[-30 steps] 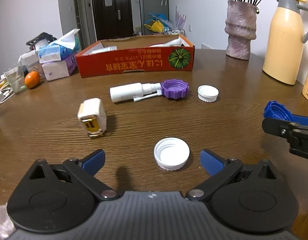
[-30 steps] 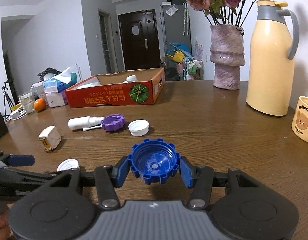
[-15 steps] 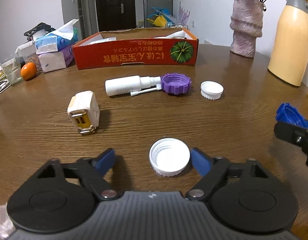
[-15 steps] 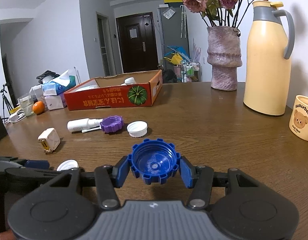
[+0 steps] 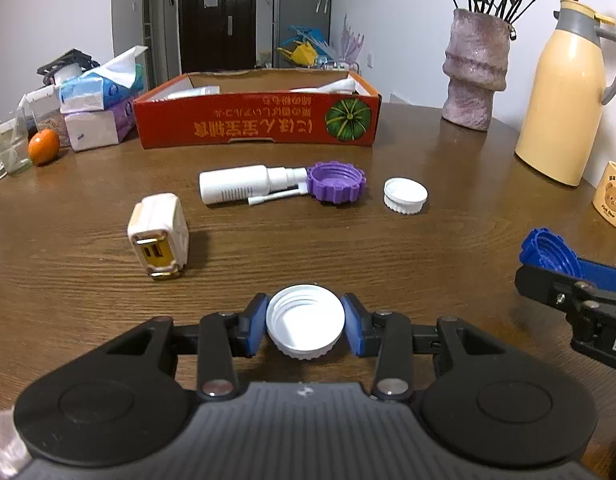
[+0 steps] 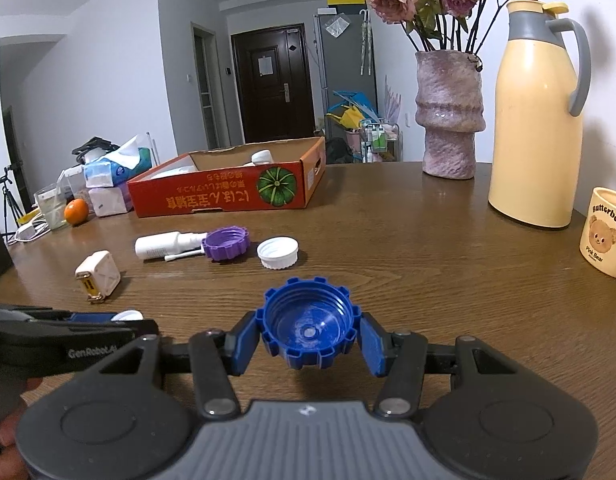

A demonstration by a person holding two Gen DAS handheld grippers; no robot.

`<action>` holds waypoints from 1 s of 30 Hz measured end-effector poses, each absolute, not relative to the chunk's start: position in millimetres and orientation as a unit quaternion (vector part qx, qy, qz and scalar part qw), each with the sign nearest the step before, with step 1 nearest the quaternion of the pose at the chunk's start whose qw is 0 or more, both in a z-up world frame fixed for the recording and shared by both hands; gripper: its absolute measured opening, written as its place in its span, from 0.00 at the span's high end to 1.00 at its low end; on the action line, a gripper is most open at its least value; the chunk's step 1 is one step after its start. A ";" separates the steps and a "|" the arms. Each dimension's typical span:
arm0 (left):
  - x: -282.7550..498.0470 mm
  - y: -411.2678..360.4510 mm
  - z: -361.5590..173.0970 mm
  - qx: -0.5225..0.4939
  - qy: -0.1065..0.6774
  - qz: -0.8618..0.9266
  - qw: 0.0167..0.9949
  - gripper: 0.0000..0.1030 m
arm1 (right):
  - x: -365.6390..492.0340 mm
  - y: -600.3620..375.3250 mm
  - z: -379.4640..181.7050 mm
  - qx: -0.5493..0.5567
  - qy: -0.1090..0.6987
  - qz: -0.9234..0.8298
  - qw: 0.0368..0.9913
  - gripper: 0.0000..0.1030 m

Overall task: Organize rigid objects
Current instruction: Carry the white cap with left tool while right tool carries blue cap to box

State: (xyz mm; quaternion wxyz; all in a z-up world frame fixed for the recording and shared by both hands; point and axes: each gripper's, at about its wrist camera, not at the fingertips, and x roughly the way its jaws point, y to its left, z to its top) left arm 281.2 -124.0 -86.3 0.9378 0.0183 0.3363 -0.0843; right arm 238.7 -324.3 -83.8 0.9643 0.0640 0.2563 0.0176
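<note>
My left gripper is shut on a white screw cap, open side up, low over the wooden table. My right gripper is shut on a blue ridged cap and holds it above the table; it also shows in the left wrist view. On the table lie a white charger plug, a white spray bottle, a purple ridged cap and a second white cap. A red cardboard box with white items inside stands behind them.
A stone vase of roses, a yellow thermos jug and a bear mug stand at the right. Tissue packs, an orange and a glass stand at the far left.
My left gripper moved forward around the white cap and closed on it. My right gripper kept its hold on the blue cap and hardly moved.
</note>
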 end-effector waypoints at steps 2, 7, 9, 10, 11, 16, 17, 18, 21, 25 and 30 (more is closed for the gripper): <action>278.8 -121.9 -83.4 0.016 0.329 -0.084 0.940 0.60 | 238.2 -322.4 -84.0 0.065 0.255 0.016 0.965 0.49; 272.9 -114.2 -74.9 0.016 0.312 -0.078 0.947 0.60 | 236.6 -314.9 -82.4 0.066 0.252 0.017 0.965 0.49; 270.0 -109.7 -70.8 0.018 0.305 -0.075 0.949 0.60 | 236.7 -310.9 -81.4 0.066 0.253 0.014 0.965 0.49; 268.8 -107.3 -69.1 0.019 0.302 -0.075 0.950 0.60 | 237.0 -309.2 -80.3 0.066 0.253 0.012 0.965 0.49; 267.7 -104.0 -66.9 0.018 0.299 -0.074 0.951 0.60 | 237.3 -307.4 -79.2 0.066 0.252 0.011 0.965 0.49; 265.2 -86.1 -55.6 0.014 0.286 -0.068 0.956 0.60 | 237.5 -294.2 -70.5 0.064 0.245 0.016 0.967 0.49; 265.1 -82.2 -53.0 0.012 0.283 -0.066 0.957 0.60 | 238.0 -291.6 -68.6 0.063 0.244 0.018 0.968 0.49; 264.5 -78.1 -50.2 0.011 0.280 -0.065 0.958 0.60 | 238.4 -288.8 -66.7 0.062 0.242 0.019 0.968 0.49; 263.5 -68.4 -40.9 0.009 0.268 -0.063 0.961 0.60 | 240.3 -280.0 -59.1 0.058 0.235 0.022 0.970 0.49; 264.6 -58.5 -29.3 0.006 0.254 -0.059 0.965 0.60 | 244.8 -269.1 -48.5 0.056 0.226 0.025 0.972 0.49; 268.0 -48.5 -15.3 0.005 0.237 -0.063 0.969 0.60 | 252.6 -258.7 -38.0 0.056 0.217 0.027 0.974 0.49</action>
